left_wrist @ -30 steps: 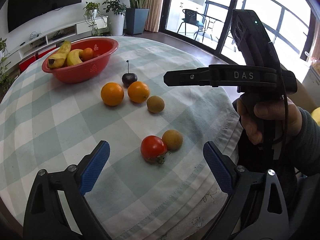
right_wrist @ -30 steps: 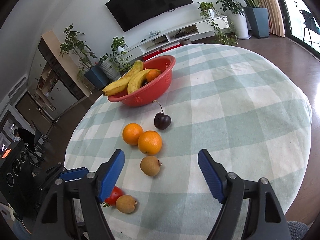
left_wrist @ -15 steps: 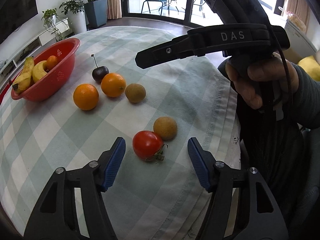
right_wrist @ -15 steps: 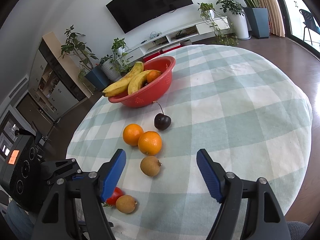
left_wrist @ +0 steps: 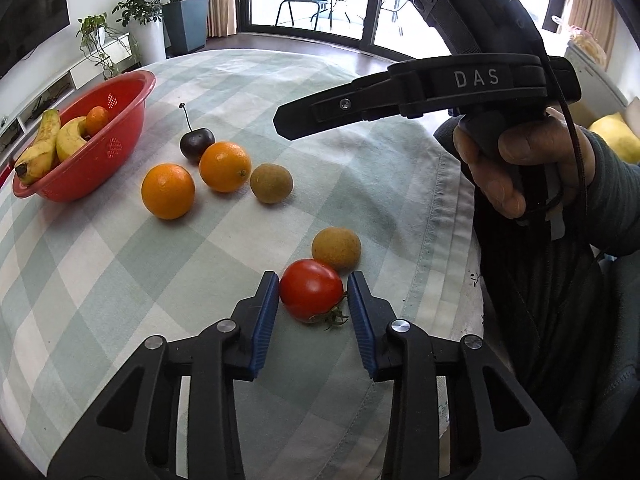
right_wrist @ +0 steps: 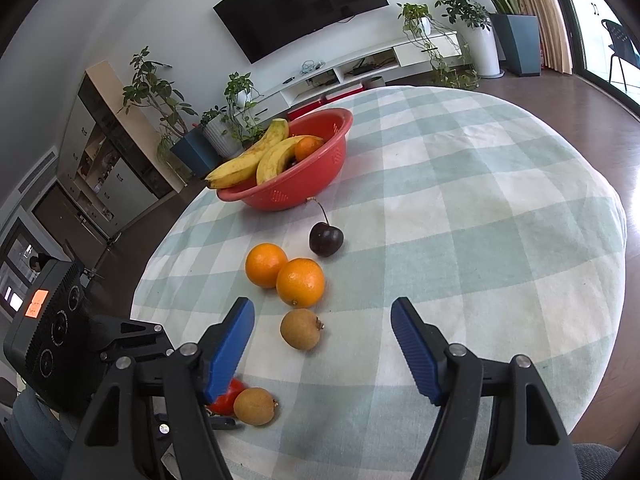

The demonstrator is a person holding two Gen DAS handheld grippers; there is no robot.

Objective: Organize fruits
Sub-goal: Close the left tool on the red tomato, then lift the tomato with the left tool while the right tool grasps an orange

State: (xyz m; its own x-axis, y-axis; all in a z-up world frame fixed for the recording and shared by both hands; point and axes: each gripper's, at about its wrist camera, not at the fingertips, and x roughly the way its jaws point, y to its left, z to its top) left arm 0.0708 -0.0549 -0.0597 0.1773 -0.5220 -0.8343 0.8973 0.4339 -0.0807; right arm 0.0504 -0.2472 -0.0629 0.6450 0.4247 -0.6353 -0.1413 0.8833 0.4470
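Observation:
My left gripper (left_wrist: pixel 313 300) has its blue pads on both sides of a red tomato (left_wrist: pixel 311 289) that rests on the checked cloth; the pads look in contact with it. A brown fruit (left_wrist: pixel 336 248) lies just behind the tomato. Two oranges (left_wrist: pixel 168 191) (left_wrist: pixel 225 166), another brown fruit (left_wrist: pixel 271 183) and a dark cherry (left_wrist: pixel 197 144) lie farther out. The red bowl (left_wrist: pixel 124 128) holds bananas and a small orange. My right gripper (right_wrist: pixel 323 344) is open and empty above the table, over a brown fruit (right_wrist: pixel 301 329). The tomato (right_wrist: pixel 227 397) is partly hidden there.
The round table's near edge (left_wrist: pixel 448 264) runs just right of the tomato. The right gripper's body (left_wrist: pixel 472 88) hangs above the table at the right in the left wrist view. Plants, a TV wall and glass doors surround the table.
My left gripper moved forward and its jaws narrowed from wide open to closing around the tomato. The right gripper stayed almost still.

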